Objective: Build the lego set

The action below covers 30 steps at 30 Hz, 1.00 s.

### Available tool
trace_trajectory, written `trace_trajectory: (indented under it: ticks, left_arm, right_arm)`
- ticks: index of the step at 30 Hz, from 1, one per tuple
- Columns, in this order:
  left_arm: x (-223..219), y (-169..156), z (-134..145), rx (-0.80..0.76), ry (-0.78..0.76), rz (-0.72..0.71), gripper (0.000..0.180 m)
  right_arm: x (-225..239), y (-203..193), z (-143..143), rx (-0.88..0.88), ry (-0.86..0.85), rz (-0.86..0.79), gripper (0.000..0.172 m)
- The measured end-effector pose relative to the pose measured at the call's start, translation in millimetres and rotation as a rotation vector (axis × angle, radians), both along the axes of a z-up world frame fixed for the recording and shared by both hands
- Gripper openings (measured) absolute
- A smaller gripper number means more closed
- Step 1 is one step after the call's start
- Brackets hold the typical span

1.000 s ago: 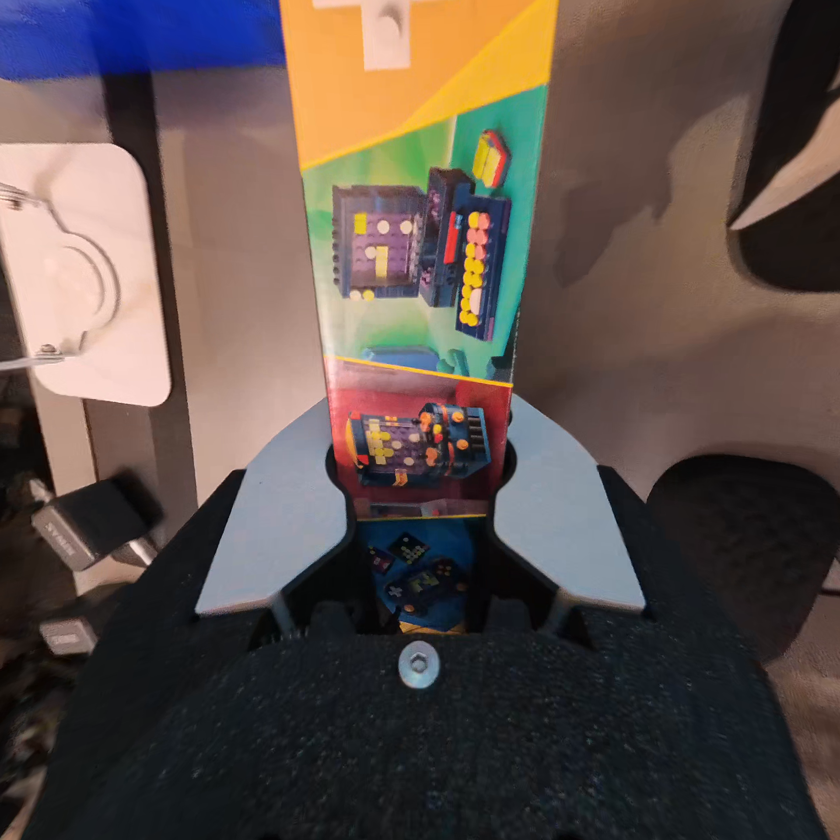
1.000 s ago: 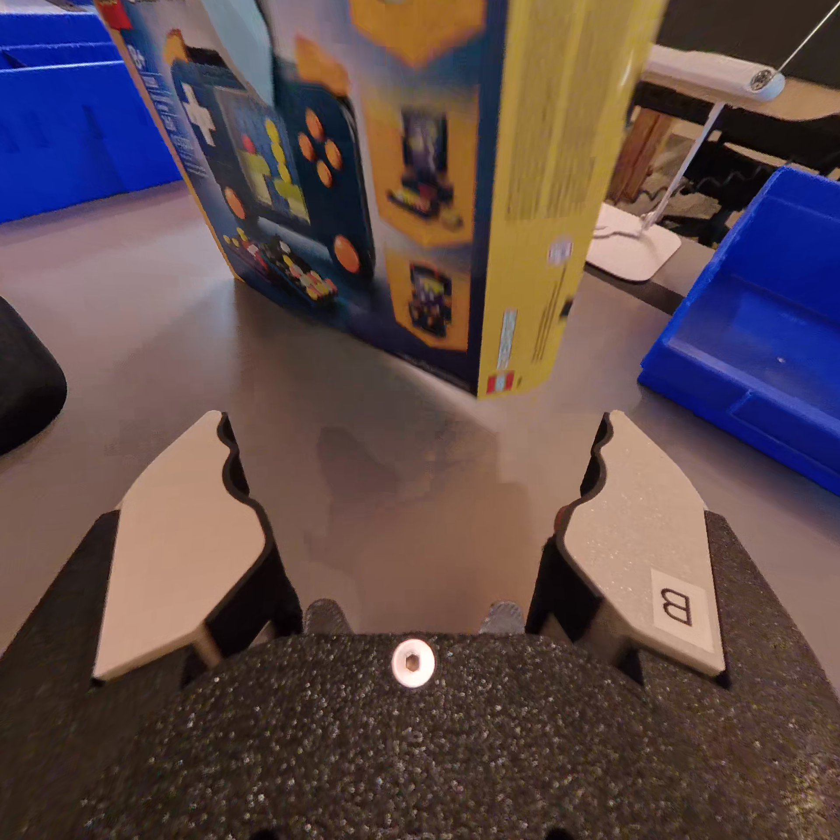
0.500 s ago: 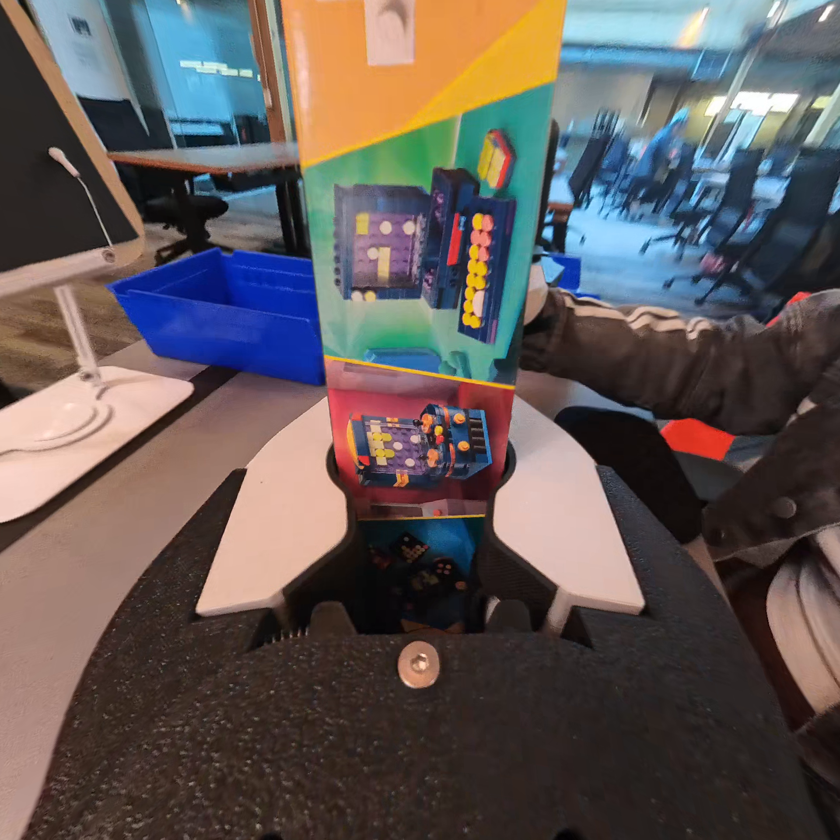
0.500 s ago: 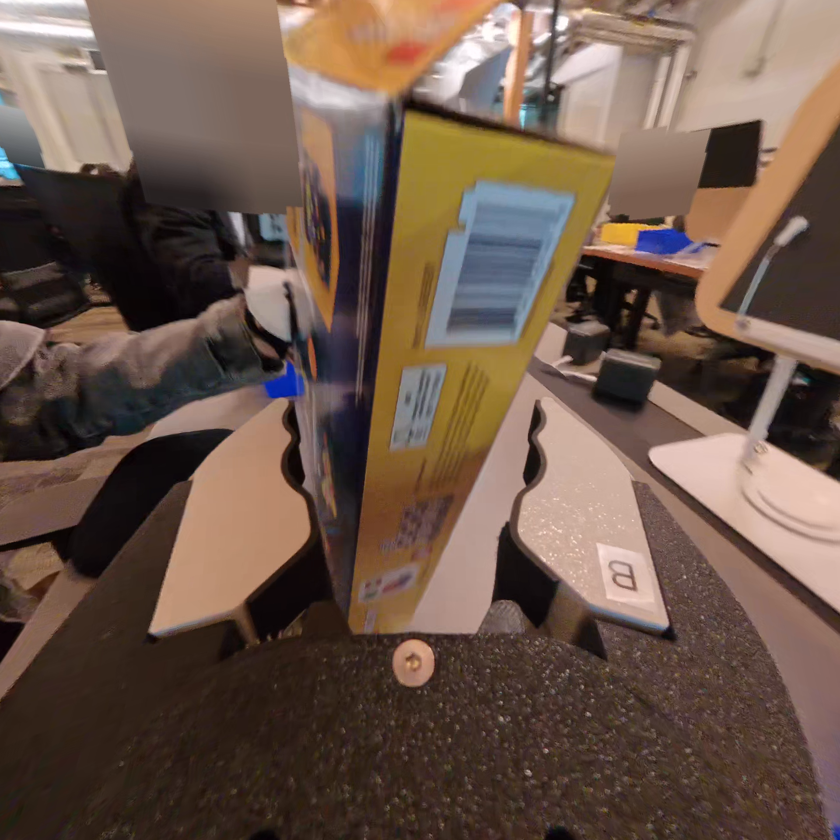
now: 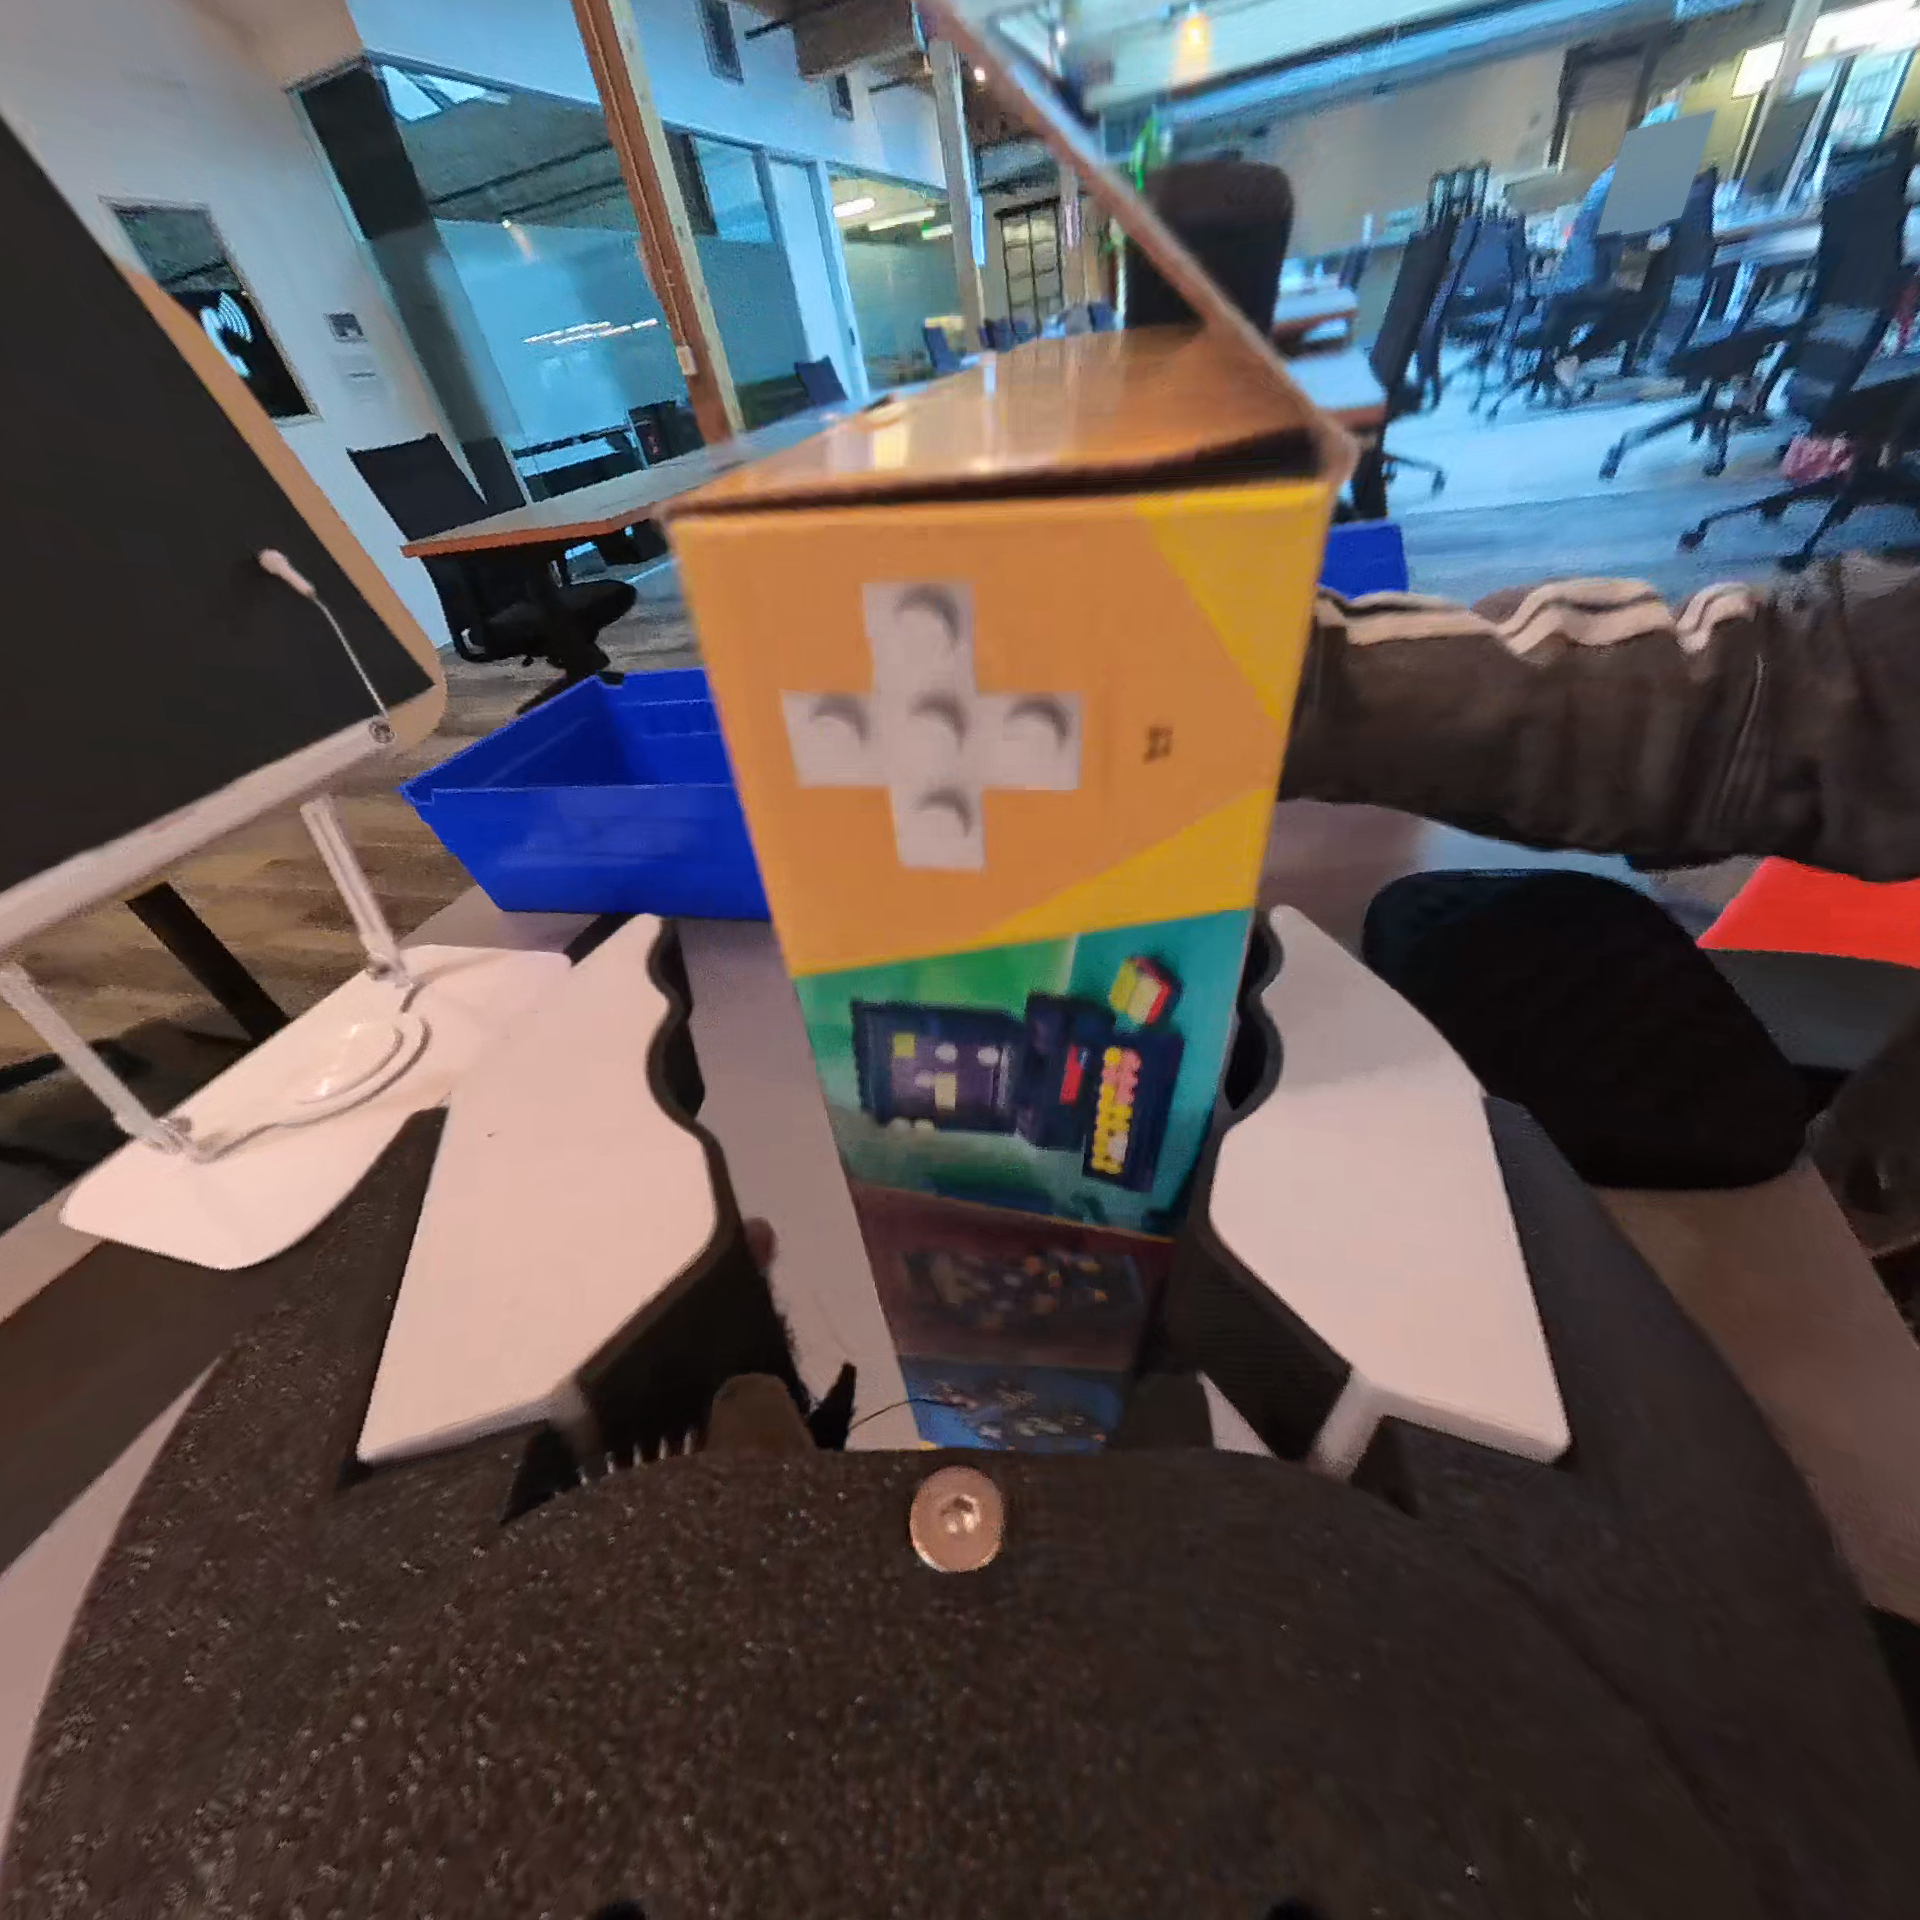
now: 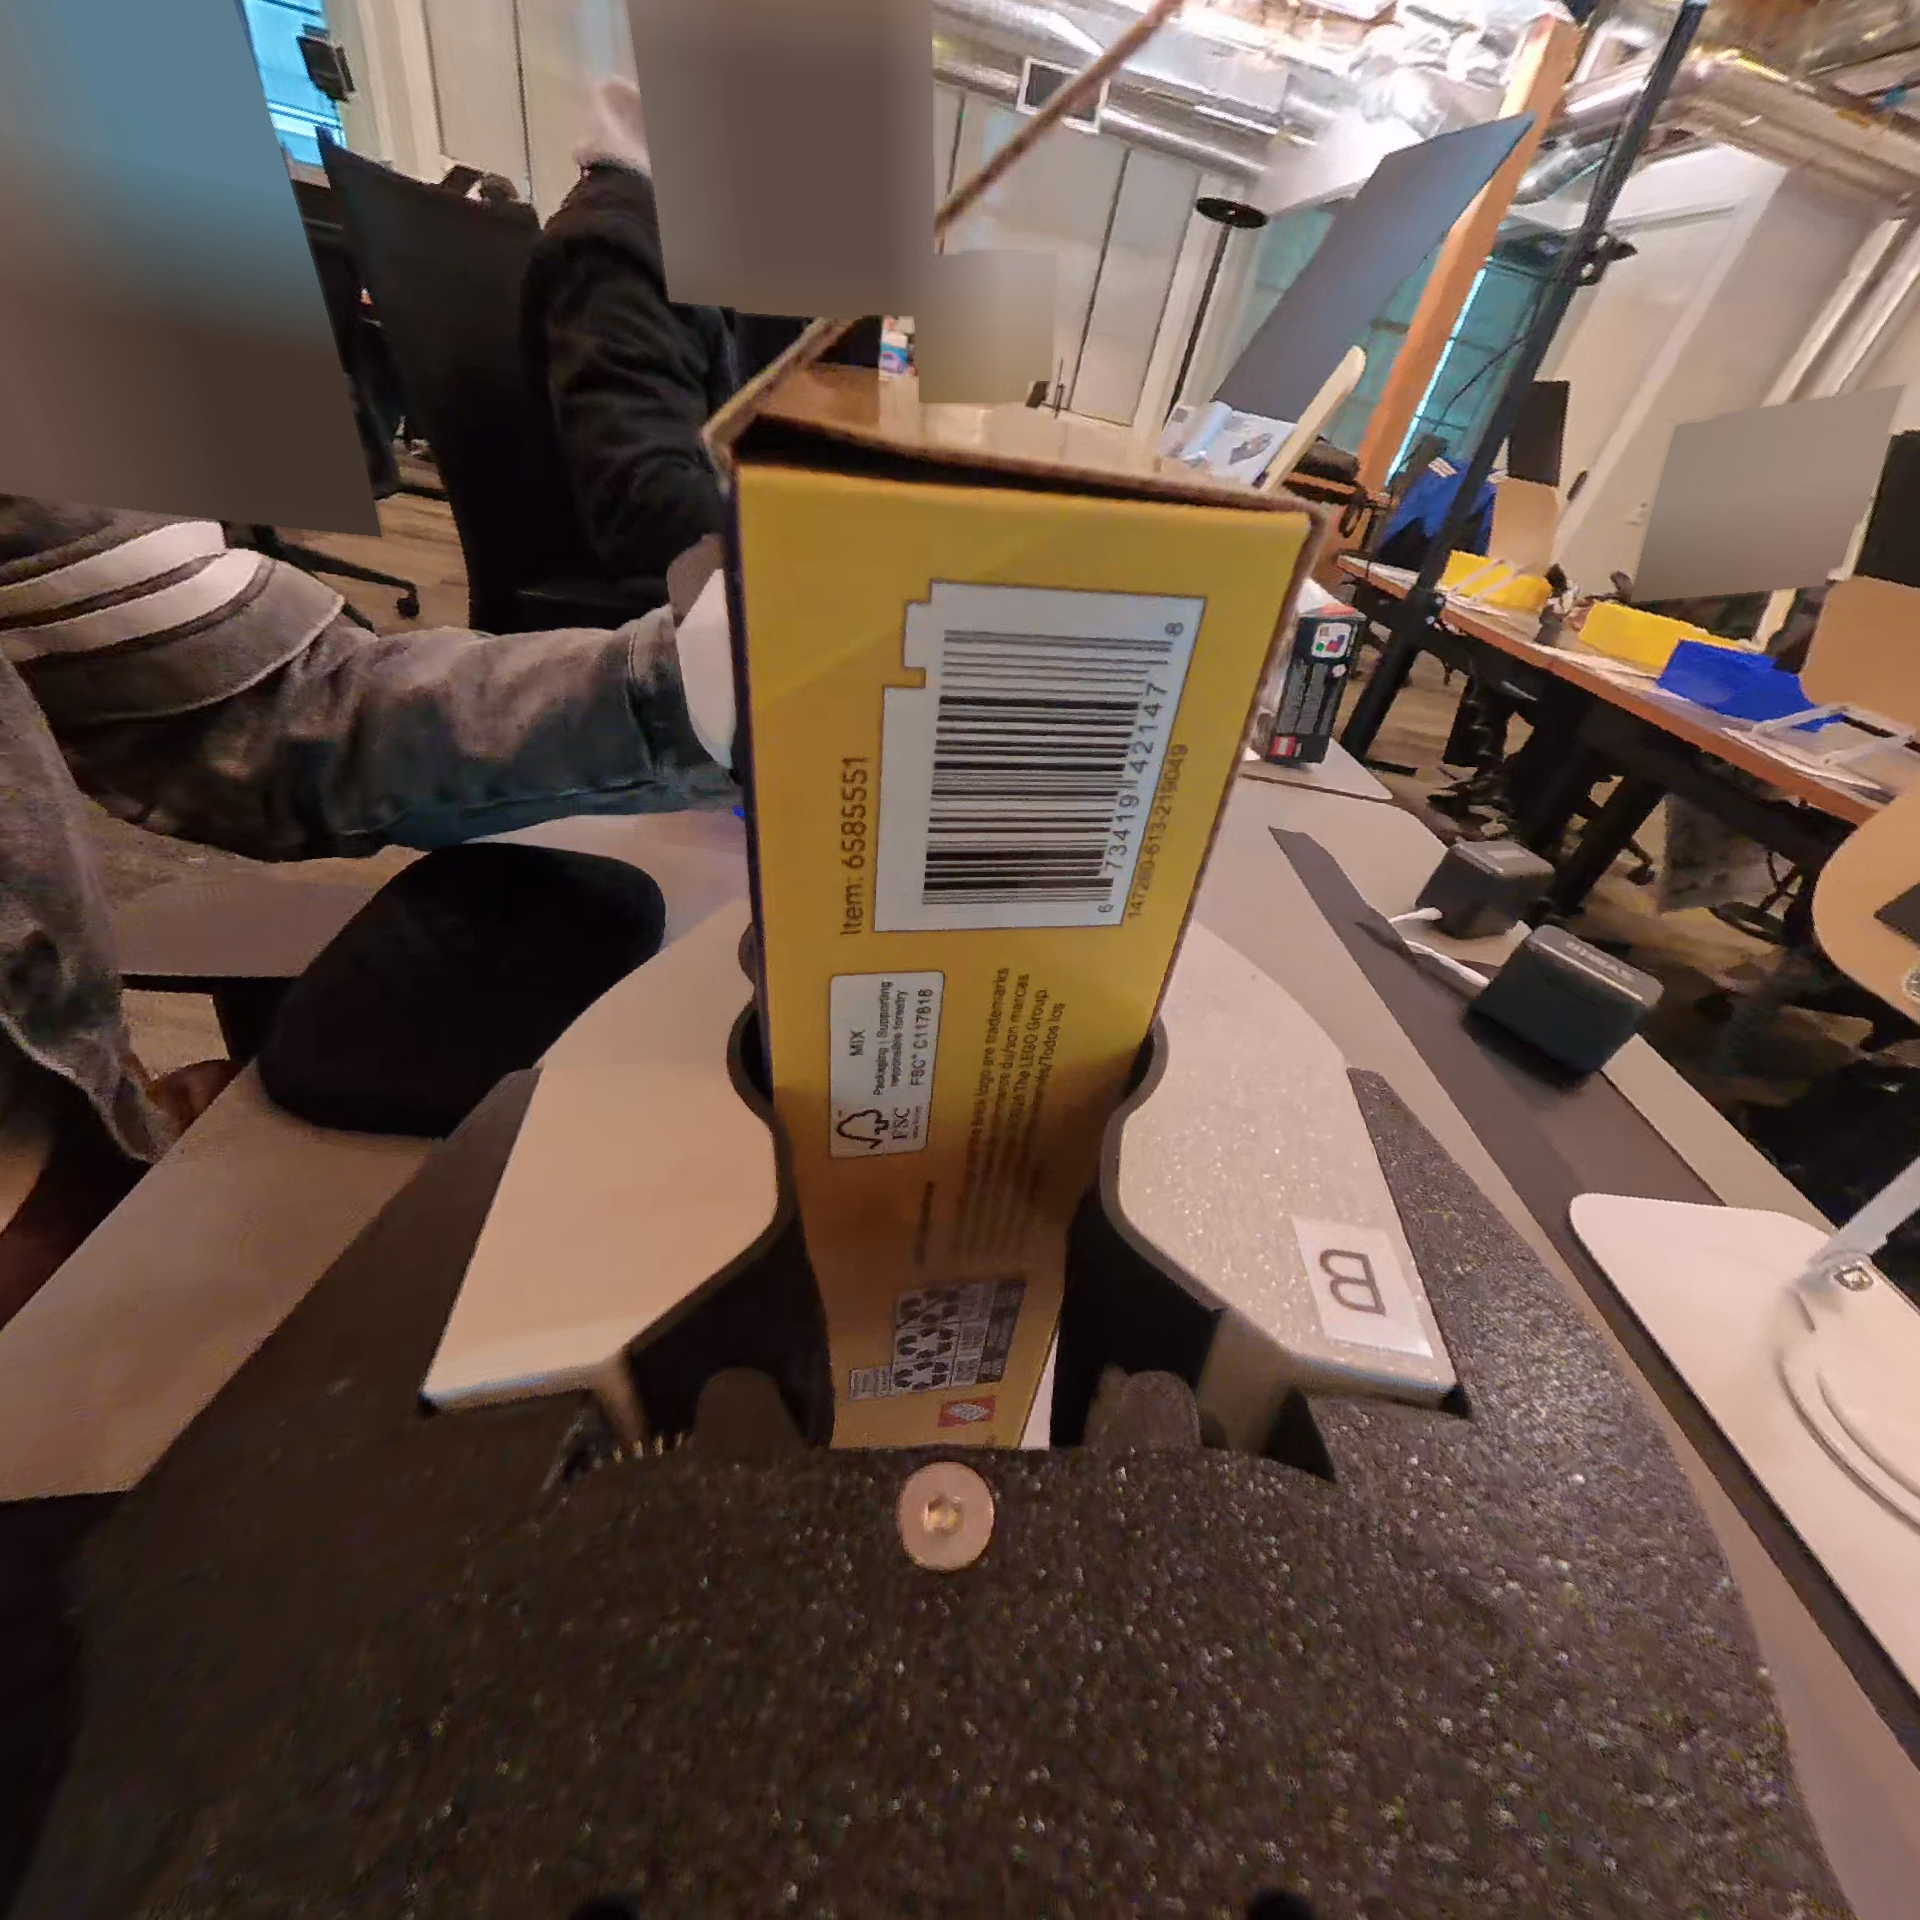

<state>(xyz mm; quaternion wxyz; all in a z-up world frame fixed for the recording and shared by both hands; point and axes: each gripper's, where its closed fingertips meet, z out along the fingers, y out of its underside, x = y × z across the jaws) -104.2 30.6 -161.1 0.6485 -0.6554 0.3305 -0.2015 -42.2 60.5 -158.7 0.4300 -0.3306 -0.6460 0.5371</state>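
currently the colourful toy box [image 5: 997, 727] stands upright above the grey tabletop [image 6: 1351, 862], pinched at one narrow end by the right tool [image 6: 951, 1029], while the left tool [image 5: 961, 987] stands spread, a gap at its left finger [image 5: 582, 1091].

An open office with white walls [image 5: 125, 125] and glass partitions [image 5: 582, 301] framed by wooden posts [image 5: 649, 208]; long wooden desks [image 5: 935, 384] stand in rows, with black swivel chairs [image 5: 1507, 291] on a pale floor [image 5: 1538, 499]; exposed pipes [image 6: 1351, 62] run under the ceiling; daylight enters through tall windows [image 6: 1101, 260].
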Motion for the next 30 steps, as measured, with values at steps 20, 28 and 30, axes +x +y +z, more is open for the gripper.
trace_trajectory:
  ticks: [20,28,30]
  left_arm:
    - [6,4,-5,-0.060,-0.005,-0.079,0.066]
    - [3,4,-7,-0.104,-0.014,-0.125,0.065]
    - [5,4,-7,-0.107,-0.007,-0.145,0.065]
  right_arm:
    - [27,21,82,-0.171,-0.391,-0.051,0.022]
    - [44,-15,95,0.863,0.219,-0.309,0.004]
    - [50,-23,87,1.171,0.312,-0.411,0.003]
